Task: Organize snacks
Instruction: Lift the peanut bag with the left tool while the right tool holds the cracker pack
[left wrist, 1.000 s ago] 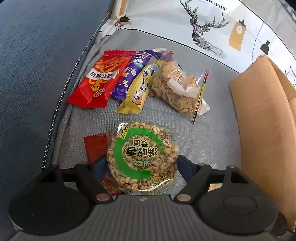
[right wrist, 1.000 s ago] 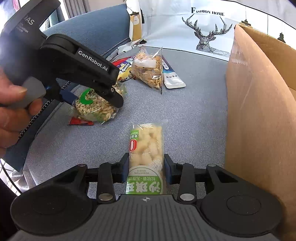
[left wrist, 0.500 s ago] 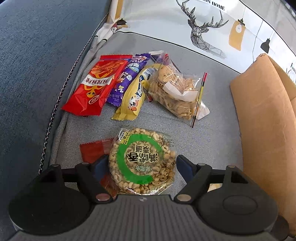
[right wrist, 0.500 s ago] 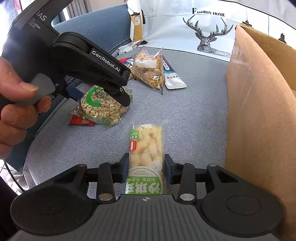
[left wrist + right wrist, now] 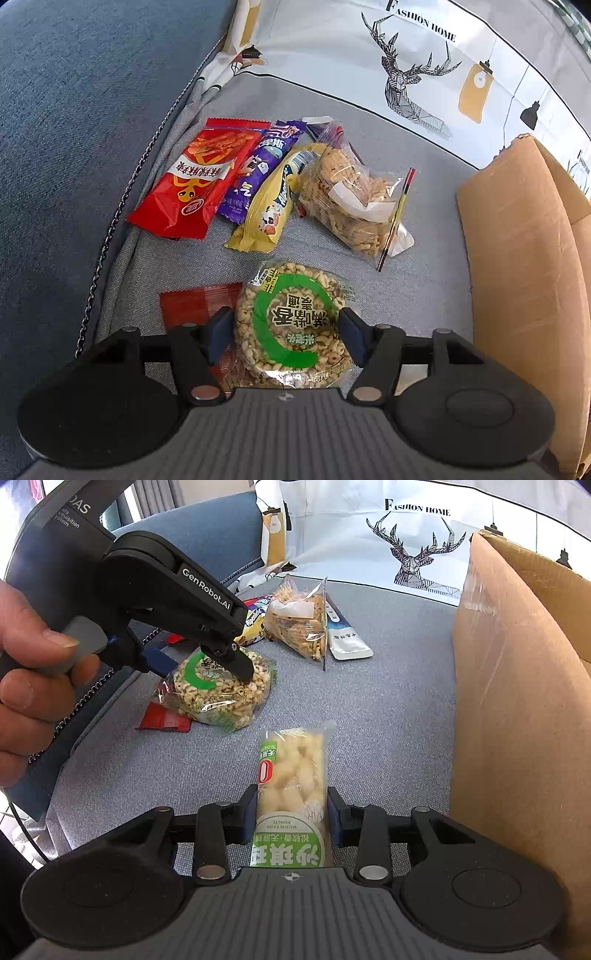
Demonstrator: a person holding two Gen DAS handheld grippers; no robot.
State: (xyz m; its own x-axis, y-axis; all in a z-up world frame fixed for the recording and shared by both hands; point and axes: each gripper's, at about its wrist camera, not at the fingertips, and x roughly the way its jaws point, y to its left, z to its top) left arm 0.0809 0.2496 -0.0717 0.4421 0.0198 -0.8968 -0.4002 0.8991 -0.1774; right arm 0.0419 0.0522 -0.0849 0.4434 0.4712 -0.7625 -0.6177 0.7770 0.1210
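Snacks lie scattered across a grey sofa seat (image 5: 424, 266), with a person's hand (image 5: 26, 664) at far left squeezing the trigger of the left gripper (image 5: 284, 332). Its jaws have just been closing around a round puffed-grain cake (image 5: 293, 325) in clear wrap with a green ring label, and the blue pads now sit against both edges of the packet, which rests on the cushion partly over a small red sachet (image 5: 192, 302). Beyond it, a row of packets lies side by side — a red snack bag (image 5: 195, 184), a purple bar (image 5: 255, 173), a yellow packet (image 5: 269, 206) and a clear zip bag of crackers (image 5: 351, 199), with a white pouch (image 5: 343, 635) just beside the zip bag.

Nearer the middle, the right gripper (image 5: 291, 812) has its jaws clamped on the sides of a long green-labelled rice-puff packet (image 5: 291, 775), whose far end lies on the seat. At far right stands an open cardboard box (image 5: 517, 701) — close beside the gripped packet. A deer-print cushion (image 5: 413, 546) lines the back.
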